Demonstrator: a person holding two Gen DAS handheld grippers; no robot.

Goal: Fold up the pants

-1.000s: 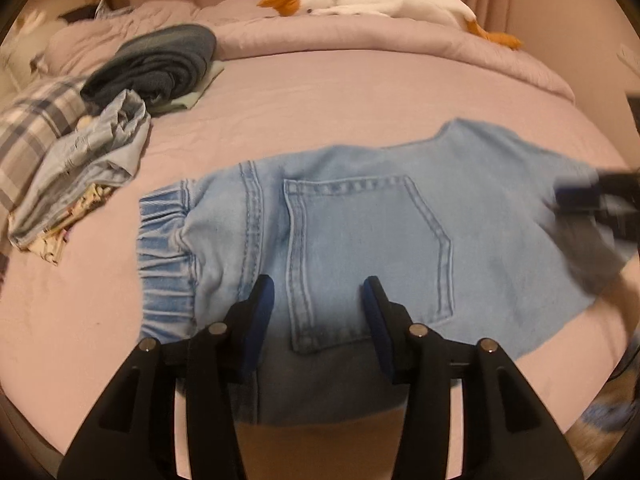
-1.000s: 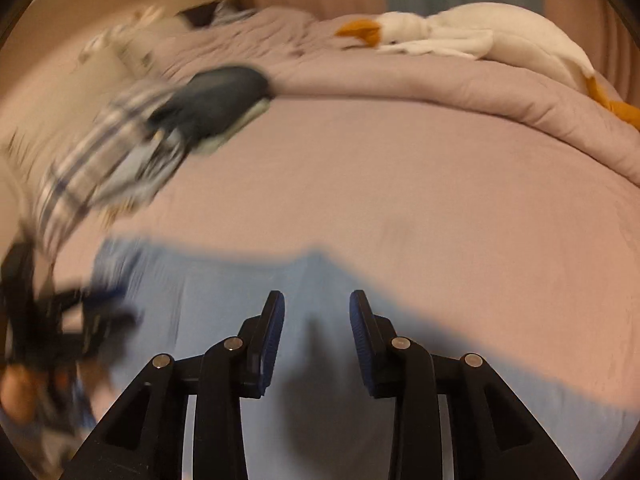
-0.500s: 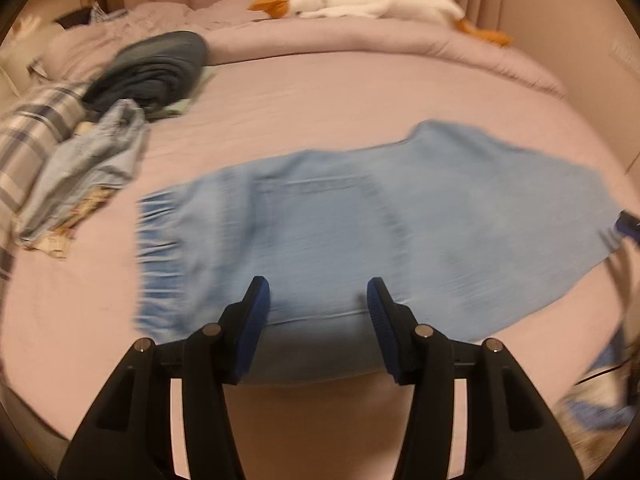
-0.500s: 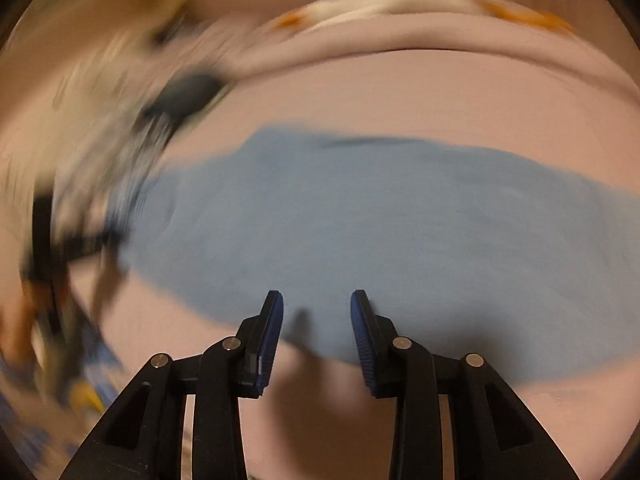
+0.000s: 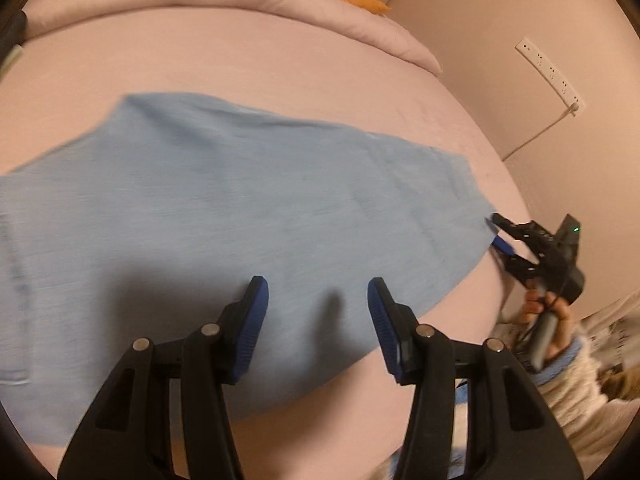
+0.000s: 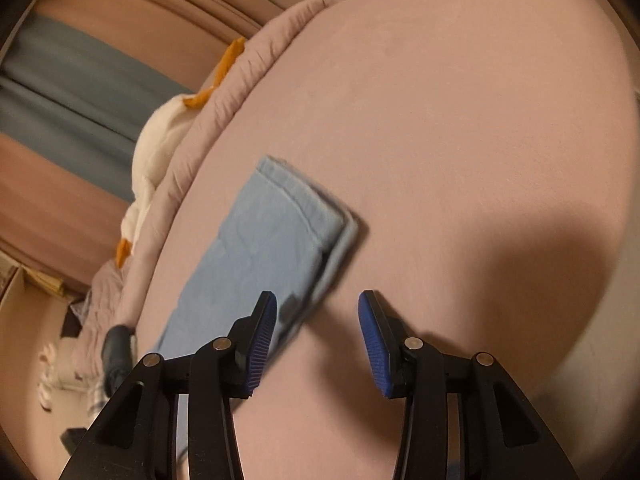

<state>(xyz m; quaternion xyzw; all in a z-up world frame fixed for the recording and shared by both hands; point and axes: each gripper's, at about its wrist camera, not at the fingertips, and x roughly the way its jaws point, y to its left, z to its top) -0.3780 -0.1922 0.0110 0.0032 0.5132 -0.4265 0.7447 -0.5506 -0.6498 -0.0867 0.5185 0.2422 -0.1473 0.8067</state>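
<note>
Pants (image 5: pixel 224 216) lie flat on the bed (image 5: pixel 280 64), light blue denim, already doubled leg over leg as far as one can judge from the stacked hem layers in the right wrist view. Long axis runs left to right across the left wrist view, waist end off frame to the left, hem end (image 5: pixel 468 184) pointing toward the bed's right side. Left tongs (image 5: pixel 316 312) hover over the near long edge of the cloth around mid-leg, jaws spread wide, nothing between them. Right tongs (image 5: pixel 500 236) sit at the hem's near corner, fingers parted, tips just at the fabric edge; whether they touch it cannot be told. In the right wrist view the right tongs (image 6: pixel 316 332) look up along the leg: the hem (image 6: pixel 316 204) lies ahead and left of the gap, the left finger (image 6: pixel 260 344) overlapping the cloth's edge, the right finger over bare sheet. Released, holding nothing. Judgement: the right hand is the nearer one to the hem and the likely one to pinch it; the fold would carry the hem leftward along the long axis toward the waist. Room: open sheet beyond the far long edge up to the rolled duvet (image 5: pixel 240 4) and the plush goose (image 6: pixel 156 140); on the near side the cloth lies close to the mattress edge, so little margin there. Wall and power strip (image 5: pixel 548 68) are well apart to the right. Risk: catching only the upper hem layer.
</note>
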